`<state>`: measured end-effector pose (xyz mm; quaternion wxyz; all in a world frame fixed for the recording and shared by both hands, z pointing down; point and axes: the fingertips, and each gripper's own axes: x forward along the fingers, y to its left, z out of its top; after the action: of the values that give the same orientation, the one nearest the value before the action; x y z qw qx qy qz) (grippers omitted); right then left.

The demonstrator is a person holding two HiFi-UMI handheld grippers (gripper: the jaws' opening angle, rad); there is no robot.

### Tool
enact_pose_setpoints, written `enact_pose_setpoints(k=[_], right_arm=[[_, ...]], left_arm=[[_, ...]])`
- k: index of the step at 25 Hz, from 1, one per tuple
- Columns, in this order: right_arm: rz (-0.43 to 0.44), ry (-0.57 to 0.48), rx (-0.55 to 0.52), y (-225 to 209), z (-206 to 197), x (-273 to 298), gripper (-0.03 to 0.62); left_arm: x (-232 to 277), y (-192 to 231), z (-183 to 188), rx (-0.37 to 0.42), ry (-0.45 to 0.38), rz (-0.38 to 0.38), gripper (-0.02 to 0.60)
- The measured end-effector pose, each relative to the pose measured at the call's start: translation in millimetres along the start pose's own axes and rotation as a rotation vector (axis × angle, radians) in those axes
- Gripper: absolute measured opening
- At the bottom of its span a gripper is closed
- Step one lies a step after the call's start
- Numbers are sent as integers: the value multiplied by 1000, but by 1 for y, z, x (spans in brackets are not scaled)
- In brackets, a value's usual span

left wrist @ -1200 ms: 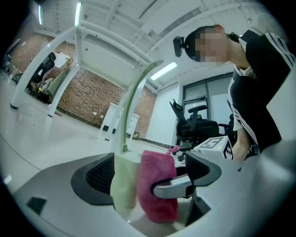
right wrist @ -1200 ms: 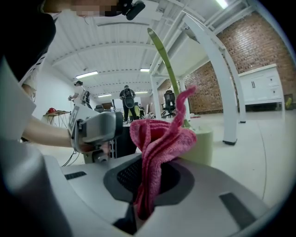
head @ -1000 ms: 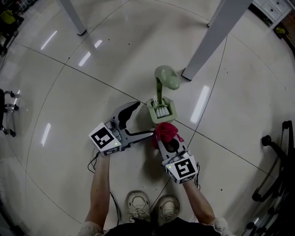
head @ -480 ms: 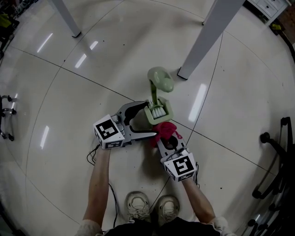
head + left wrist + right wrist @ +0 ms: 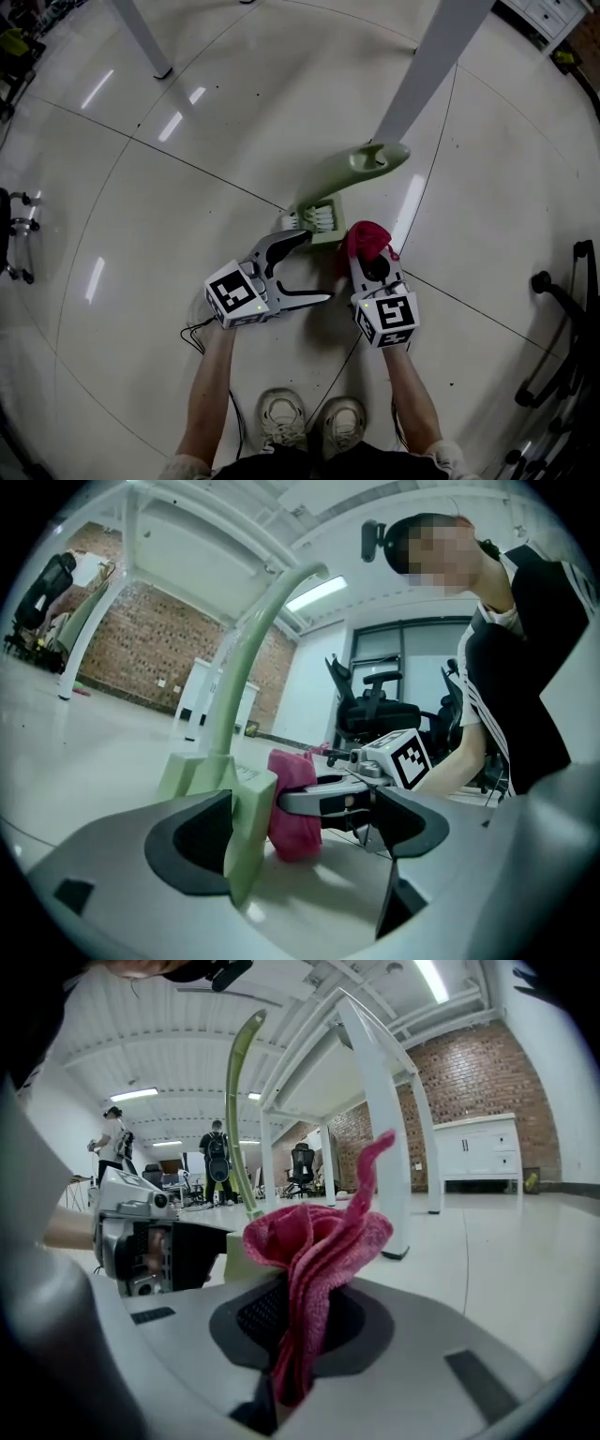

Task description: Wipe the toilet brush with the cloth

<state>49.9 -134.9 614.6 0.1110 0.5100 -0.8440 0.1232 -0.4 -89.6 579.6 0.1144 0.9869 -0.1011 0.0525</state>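
Your left gripper (image 5: 317,266) stands wide open, low over the floor (image 5: 187,187). One wall of the pale green holder (image 5: 246,827) sits just inside its jaws, close against one pad and well clear of the other, so it clamps nothing. The toilet brush (image 5: 349,171) stands in that holder and leans hard, its handle tipped toward the grey table leg (image 5: 427,70) and its white bristles showing at the holder's mouth. Just right of it, your right gripper (image 5: 367,261) is closed on the red cloth (image 5: 367,236). The cloth bunches above the jaws right at the holder's side, though I can't tell whether it touches. As I judge it, the main risk is that nothing pins the leaning brush, so a push from the cloth could slide or topple brush and holder toward the table leg. Closing the left jaws on that thin wall alone might twist the holder instead of steadying it. The cloth is pinched by a narrow fold, so a hard drag along the handle could pull it free.
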Motion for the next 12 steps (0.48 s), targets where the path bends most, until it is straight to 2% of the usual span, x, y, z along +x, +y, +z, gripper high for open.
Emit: enact_pose_setpoints(k=[3,5,8,10,12], right_arm=[[-18,-18,13,-3,6,-7,32],[8,-34,24,8,9,-16,32],[106,-48,2,46,6,-22,32],[185,-41,-7,78,0,-16,32],[251,-31,-30,106,-5,-6,32]], left_arm=[[-1,-2,1,-15,-33,43,456],[-9,1,1,-37,-64,78,456],[-22,10,-8,-102,-82,109,456],[-33,16,-5,-144,-126,142,456],[-45,18,1,-152,-160,177,456]])
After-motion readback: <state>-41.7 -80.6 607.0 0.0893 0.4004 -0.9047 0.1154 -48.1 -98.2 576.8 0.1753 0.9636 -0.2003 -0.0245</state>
